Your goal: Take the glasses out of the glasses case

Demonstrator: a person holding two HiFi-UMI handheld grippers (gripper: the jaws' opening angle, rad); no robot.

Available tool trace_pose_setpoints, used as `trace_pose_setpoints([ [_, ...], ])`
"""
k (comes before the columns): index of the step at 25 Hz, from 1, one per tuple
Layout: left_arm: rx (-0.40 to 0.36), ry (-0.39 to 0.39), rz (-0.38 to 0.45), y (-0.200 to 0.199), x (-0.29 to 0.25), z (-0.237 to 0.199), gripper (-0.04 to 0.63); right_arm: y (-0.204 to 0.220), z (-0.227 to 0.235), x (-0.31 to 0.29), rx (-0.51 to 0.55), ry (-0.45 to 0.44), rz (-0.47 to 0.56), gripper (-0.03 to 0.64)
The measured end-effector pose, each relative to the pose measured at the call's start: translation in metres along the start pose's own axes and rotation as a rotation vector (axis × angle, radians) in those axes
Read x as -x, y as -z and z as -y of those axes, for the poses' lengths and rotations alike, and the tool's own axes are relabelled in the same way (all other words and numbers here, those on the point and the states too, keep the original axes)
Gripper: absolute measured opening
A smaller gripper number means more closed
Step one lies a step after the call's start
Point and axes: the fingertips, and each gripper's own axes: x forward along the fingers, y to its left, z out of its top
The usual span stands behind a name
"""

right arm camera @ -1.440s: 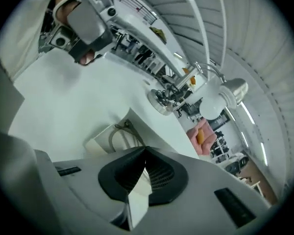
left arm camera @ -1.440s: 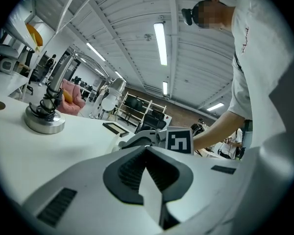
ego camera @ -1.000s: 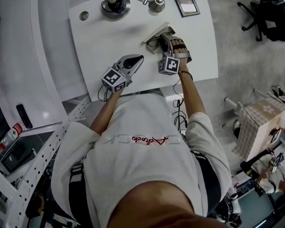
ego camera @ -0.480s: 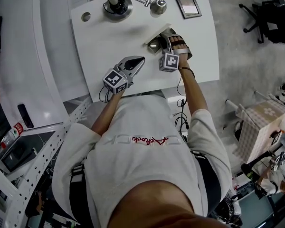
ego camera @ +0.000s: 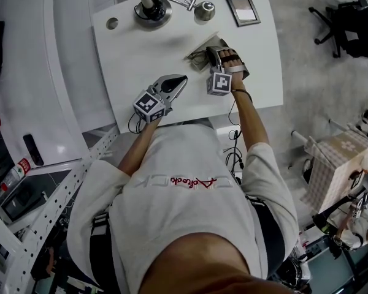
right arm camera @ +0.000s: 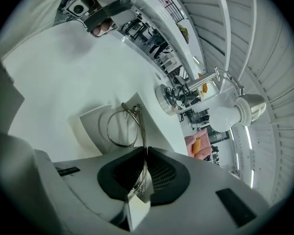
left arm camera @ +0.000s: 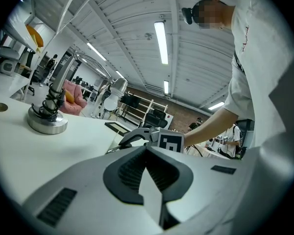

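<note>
An open glasses case (ego camera: 198,46) with a pale lid lies mid-table, and thin wire-framed glasses (ego camera: 200,57) sit in it. My right gripper (ego camera: 213,52) reaches down into the case from the near side. In the right gripper view its jaws are closing, and the pads of the right gripper (right arm camera: 145,152) pinch the wire frame of the glasses (right arm camera: 118,127), whose lens loop still rests on the case (right arm camera: 88,126). My left gripper (ego camera: 179,78) hovers left of the case, shut and holding nothing. In its own view the left gripper (left arm camera: 147,149) has its jaws together.
A desk lamp base (ego camera: 150,8) with a metal arm, a round metal cup (ego camera: 204,8) and a small framed screen (ego camera: 242,8) stand along the far side of the white table (ego camera: 141,54). An office chair (ego camera: 343,17) is on the floor to the right.
The right gripper has stayed over the case and rolled slightly. The left gripper has not moved.
</note>
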Motion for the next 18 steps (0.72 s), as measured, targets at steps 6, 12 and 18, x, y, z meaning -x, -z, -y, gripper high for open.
trace_pose_setpoints([
  [6,-0.002,0.004,-0.003,-0.001,0.001,0.002,-0.009,-0.002,0.014,0.007,0.017,0.076,0.013,0.029],
  [12,-0.007,0.007,-0.003,-0.001,0.002,0.002,-0.009,-0.01,0.029,0.014,0.001,0.162,0.05,0.029],
  [18,-0.013,0.013,0.002,-0.004,0.002,0.003,-0.009,-0.013,0.039,0.023,-0.027,0.187,0.063,0.029],
])
